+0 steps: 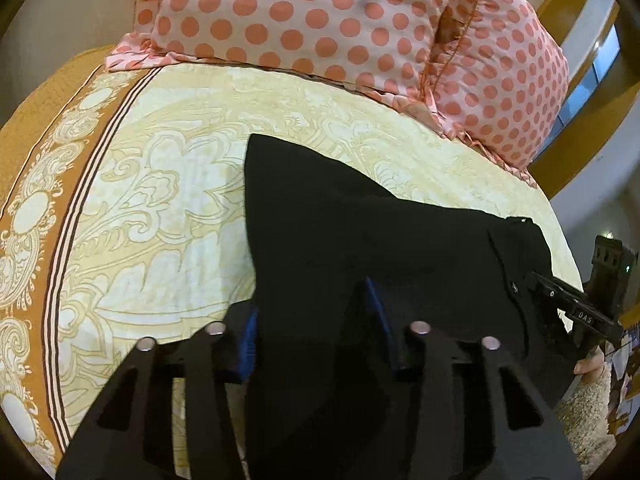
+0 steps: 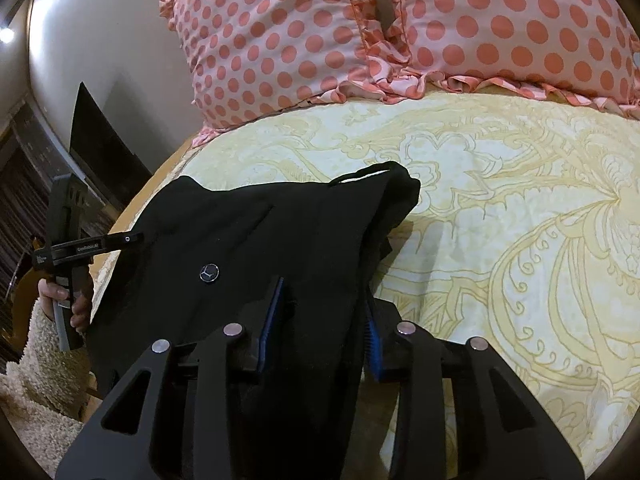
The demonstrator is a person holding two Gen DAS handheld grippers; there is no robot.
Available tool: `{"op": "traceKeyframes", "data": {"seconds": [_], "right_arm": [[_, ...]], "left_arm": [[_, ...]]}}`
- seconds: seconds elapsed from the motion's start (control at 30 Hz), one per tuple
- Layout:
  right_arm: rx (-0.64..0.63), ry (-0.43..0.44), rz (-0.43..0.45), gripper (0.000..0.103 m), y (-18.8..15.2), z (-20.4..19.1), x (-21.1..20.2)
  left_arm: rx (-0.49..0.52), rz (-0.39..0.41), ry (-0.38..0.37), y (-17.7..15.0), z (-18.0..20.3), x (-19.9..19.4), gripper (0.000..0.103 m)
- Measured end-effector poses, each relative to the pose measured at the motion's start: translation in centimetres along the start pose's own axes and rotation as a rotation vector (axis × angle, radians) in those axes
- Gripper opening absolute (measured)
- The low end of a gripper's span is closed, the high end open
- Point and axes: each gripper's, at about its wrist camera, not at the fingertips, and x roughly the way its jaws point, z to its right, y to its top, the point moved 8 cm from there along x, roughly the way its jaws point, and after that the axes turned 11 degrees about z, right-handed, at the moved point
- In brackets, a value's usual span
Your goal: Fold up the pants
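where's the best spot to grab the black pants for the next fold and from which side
Grip the black pants at the near hem edge, coming in low from the bed's front. That edge hangs toward both grippers; the left gripper and right gripper already straddle it.
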Motion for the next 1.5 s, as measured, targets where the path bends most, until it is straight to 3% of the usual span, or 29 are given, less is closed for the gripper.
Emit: {"op": "traceKeyframes", "data": {"seconds": [0.1,0.17,0.23,0.53,0.7,0.93,1.07,1.17,1.23,1.3,1.37,1.43,1.47,1.5], "right_arm": [[0.038,0.011,-0.012,0.038,0.0,0.3,0.2],[0.021,0.004,-0.008,0.032,0.0,0.1,0.1],[-0.014,-0.003,0.005,0.024,0.1,-0.6,-0.2],[-0.098,-0.003,0.069,0.018,2.5,-2.4,-1.4],[-0.123,-0.037,0.09,0.018,5.4,-1.6,-0.3],[-0.153,-0.121,0.162,0.018,11.9,1.7,2.2],[-0.131,-0.169,0.149,0.018,14.0,5.0,5.3],[-0.062,-0.226,0.036,0.019,11.8,7.8,8.5],[-0.046,-0.243,0.041,0.023,11.1,8.4,8.9],[-0.033,-0.273,0.032,0.032,11.1,8.6,8.5],[-0.05,-0.333,0.03,0.051,11.2,8.6,7.7],[-0.088,-0.419,0.097,0.053,11.6,8.1,5.3],[-0.101,-0.422,0.131,0.054,11.8,7.6,4.1],[-0.112,-0.41,0.16,0.055,11.9,6.8,3.1]], "left_arm": [[-0.008,0.0,0.001,0.0,-0.2,-0.1,0.04],[0.013,0.014,0.024,0.1,0.0,-0.3,0.03],[0.032,0.037,0.025,0.2,0.4,-0.9,0.01],[0.138,0.092,0.045,2.0,3.0,-2.2,0.009],[0.15,0.136,0.022,5.4,4.5,-1.6,0.008],[0.181,0.224,0.045,12.0,6.9,2.6,0.008],[0.142,0.186,0.11,14.0,4.9,7.2,0.009],[0.065,0.069,0.149,12.2,1.8,11.0,0.013],[0.025,0.042,0.169,11.2,0.4,12.2,0.029],[0.016,0.057,0.182,11.0,0.1,12.1,0.035],[0.041,0.075,0.218,11.3,0.3,11.1,0.038],[0.097,0.142,0.249,11.6,1.0,9.2,0.04],[0.137,0.18,0.256,11.5,1.9,7.8,0.046],[0.155,0.199,0.248,11.2,2.7,6.8,0.064]]}}
